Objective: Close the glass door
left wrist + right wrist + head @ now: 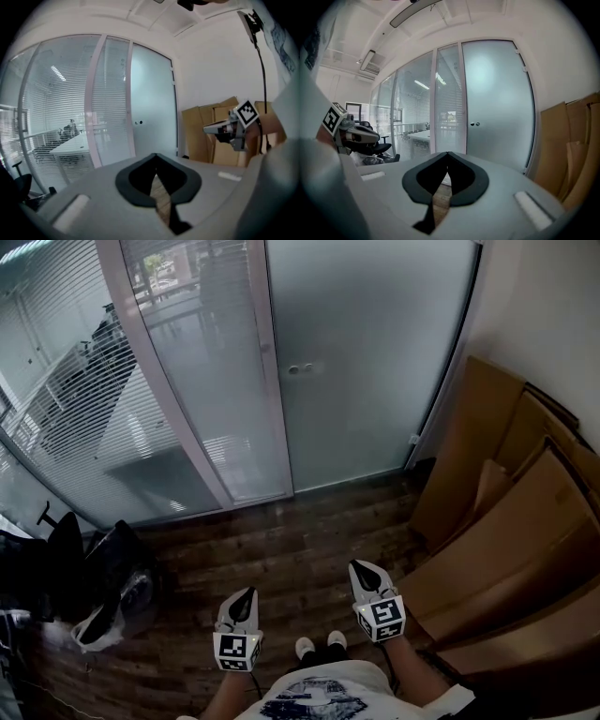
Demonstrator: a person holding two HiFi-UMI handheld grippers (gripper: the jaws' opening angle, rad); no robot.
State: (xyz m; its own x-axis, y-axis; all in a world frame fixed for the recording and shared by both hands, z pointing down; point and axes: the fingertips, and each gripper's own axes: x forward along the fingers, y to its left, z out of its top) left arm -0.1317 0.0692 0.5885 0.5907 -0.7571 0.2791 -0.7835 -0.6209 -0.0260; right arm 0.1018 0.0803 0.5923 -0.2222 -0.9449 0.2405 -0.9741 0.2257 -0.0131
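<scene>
Left gripper (246, 596) and right gripper (365, 570) pinched together, empty; glass door (375, 362) at 12 o'clock looks seated, so step in and press beside knob (300, 368).

The floor (309, 531) up to the glass door (375, 362) is open. The right side is blocked by leaning cardboard (506, 512), the left by a black chair (64, 549) and bags (127, 582).

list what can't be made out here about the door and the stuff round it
- Frosted glass door: all views; the frosting hides whatever is behind it.
- Door handle: head view; too small to tell its shape or whether it is latched.
- Cardboard sheets: head view; cut off by the right edge, hiding the wall behind.
- Dark heap at the left: head view; too dark to identify.
</scene>
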